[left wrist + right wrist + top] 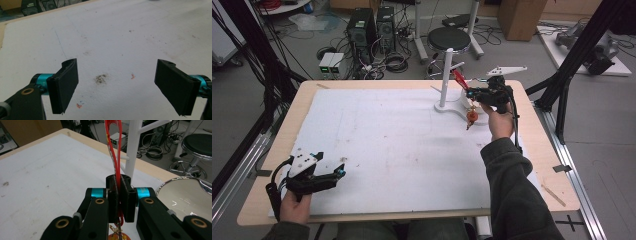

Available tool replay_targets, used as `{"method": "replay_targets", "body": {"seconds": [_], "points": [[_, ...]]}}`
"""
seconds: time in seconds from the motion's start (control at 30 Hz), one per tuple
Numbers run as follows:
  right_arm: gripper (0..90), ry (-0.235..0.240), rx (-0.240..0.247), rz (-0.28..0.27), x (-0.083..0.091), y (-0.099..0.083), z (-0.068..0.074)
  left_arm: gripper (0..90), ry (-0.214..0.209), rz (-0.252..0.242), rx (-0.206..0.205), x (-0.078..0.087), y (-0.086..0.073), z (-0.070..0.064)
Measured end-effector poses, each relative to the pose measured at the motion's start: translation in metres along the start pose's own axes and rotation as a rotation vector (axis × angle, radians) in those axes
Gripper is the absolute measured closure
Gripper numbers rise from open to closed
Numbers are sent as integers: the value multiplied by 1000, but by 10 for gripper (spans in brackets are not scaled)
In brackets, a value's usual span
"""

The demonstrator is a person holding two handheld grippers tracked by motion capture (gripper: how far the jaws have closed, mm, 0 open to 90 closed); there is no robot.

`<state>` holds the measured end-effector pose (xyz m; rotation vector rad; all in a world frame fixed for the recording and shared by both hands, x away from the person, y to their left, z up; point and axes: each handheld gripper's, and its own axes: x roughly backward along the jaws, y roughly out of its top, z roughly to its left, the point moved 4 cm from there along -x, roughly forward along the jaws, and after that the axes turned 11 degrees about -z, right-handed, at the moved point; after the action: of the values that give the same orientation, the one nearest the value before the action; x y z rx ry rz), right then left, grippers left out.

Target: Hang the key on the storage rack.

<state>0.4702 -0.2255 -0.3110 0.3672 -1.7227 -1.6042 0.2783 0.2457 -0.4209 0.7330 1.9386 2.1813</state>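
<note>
the worktop (412, 150) is a pale wooden board, most of it covered by a white sheet (387, 135) marked with small stains and scuffs. toward its far right stands a white stand (445, 75), an upright post on a flat base with a short peg sticking out to one side. in the right gripper view a shiny metal bowl (185, 192) sits just beside the stand's post, at the right of that view.

the person's right arm, in a dark sleeve (512, 195), reaches forward to the far right of the worktop. there the right claw (471, 93) is held up just beside the stand. in the right gripper view its jaws are pressed together on a red cord (115, 152), which runs up from between the pads as a narrow loop close in front of the post. below the claw hangs a small orange ornament (471, 116) on the same cord, dangling just above the sheet near the stand's base; in the right gripper view its brass-coloured links show under the jaws.

the left claw (332, 175) is at the near left corner of the worktop, well apart from the stand. its jaws are spread wide with nothing between them, just over bare sheet with a dark smudge (100, 78) and a few red flecks.
</note>
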Motion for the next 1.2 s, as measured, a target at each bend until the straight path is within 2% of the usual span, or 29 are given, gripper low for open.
{"method": "replay_targets", "body": {"seconds": [0.5,0.73,1.2], "points": [[853,-18,4,-36,-17,-2,7,196,-8,-1,-1,0,0,0],[854,-29,3,-35,-25,-7,10,197,-7,-3,-2,1,0,0],[853,-56,-1,1,-38,-17,13,197,-6,-7,-4,2,0,0]]}}
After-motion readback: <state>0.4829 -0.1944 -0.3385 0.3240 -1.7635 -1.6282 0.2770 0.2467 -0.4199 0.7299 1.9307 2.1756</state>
